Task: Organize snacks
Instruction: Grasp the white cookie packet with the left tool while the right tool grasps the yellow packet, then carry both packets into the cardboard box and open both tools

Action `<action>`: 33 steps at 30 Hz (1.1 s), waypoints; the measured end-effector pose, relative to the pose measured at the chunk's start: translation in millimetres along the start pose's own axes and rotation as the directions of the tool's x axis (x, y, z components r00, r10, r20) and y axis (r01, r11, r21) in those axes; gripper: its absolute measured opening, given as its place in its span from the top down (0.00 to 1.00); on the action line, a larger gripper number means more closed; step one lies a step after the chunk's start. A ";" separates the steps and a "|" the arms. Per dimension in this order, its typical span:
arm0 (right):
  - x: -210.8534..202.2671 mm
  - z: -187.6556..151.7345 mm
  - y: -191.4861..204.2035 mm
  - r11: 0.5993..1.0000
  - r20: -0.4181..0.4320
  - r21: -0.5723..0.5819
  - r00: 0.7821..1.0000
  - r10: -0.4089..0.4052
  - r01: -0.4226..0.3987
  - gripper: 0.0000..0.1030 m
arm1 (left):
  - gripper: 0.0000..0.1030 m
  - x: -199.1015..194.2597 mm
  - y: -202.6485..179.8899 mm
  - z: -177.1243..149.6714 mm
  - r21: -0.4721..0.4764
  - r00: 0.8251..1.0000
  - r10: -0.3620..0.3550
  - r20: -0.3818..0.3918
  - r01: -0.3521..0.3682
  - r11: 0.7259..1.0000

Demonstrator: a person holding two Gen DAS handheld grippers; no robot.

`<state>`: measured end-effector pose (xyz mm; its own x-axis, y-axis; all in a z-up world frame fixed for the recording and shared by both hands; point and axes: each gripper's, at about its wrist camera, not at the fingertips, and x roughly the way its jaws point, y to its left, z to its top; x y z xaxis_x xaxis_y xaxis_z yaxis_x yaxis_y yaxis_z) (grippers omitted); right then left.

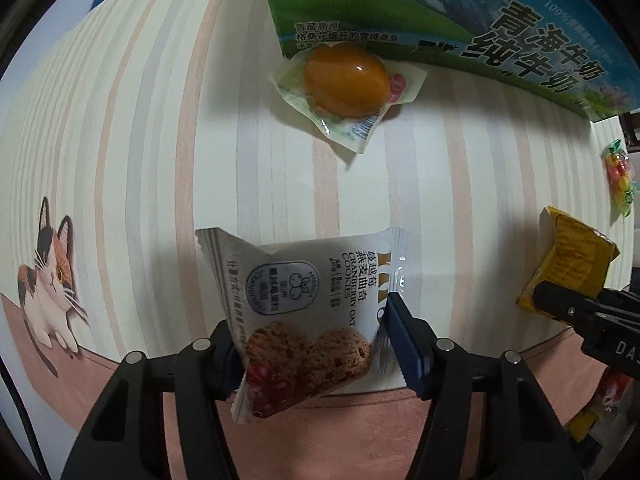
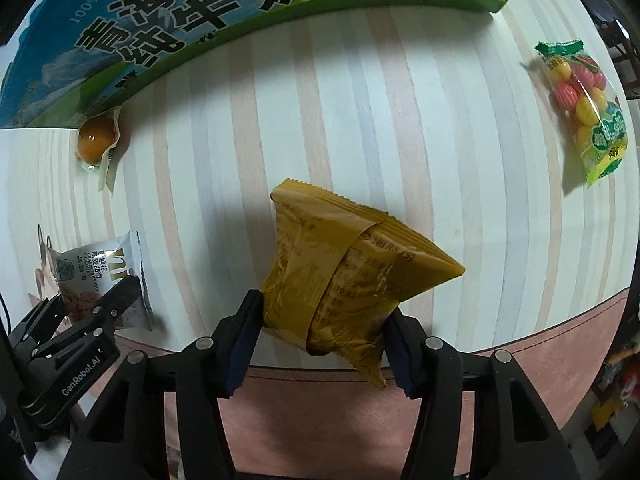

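A white cranberry oat cookie packet [image 1: 304,304] sits between the blue pads of my left gripper [image 1: 316,344], which is shut on its lower half. In the right wrist view, my right gripper [image 2: 320,344] is shut on a crumpled yellow snack packet [image 2: 340,272] that tilts up over the striped tablecloth [image 2: 360,120]. That view also shows the left gripper [image 2: 80,300] with the cookie packet [image 2: 100,264] at the far left. From the left wrist view, the yellow packet [image 1: 568,264] and the right gripper [image 1: 560,300] appear at the right edge.
A wrapped orange jelly [image 1: 346,82] lies against a large blue-green milk carton box [image 1: 440,12] at the back. A bag of coloured candies [image 2: 588,108] rests at the right. A cat picture [image 1: 48,276] marks the cloth's left; the pink table border [image 2: 320,408] runs along the front.
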<state>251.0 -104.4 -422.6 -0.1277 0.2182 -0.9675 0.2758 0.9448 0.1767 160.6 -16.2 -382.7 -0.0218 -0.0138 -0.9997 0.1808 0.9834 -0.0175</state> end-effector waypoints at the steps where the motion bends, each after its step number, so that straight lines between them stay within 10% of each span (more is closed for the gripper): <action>1: -1.0 -1.6 -2.0 1.000 0.002 -0.001 1.000 0.002 -0.002 0.43 | 0.43 -2.3 0.1 -2.7 -0.008 1.000 -0.010 -0.001 0.010 1.000; 7: -12.4 -12.0 -18.2 0.999 0.015 -0.010 0.999 0.045 -0.045 0.44 | 0.63 -22.2 -9.0 -18.6 -0.033 0.997 -0.083 0.006 0.083 0.996; 17: -75.3 -15.9 -7.5 0.991 0.091 -0.063 0.988 0.128 -0.122 0.44 | 0.68 -66.4 -51.9 -10.5 -0.040 0.985 -0.165 0.060 0.167 0.985; 33: -226.8 26.7 -6.1 0.953 0.258 -0.186 0.924 0.281 -0.238 0.45 | 0.68 -226.8 -26.6 91.0 0.046 0.907 -0.299 0.298 0.299 0.953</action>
<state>303.7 -166.1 -209.1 0.2049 0.4043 -0.8914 0.1157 0.8943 0.4322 250.2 -55.7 -157.2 0.2194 -0.3604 -0.9066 0.2108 0.9248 -0.3166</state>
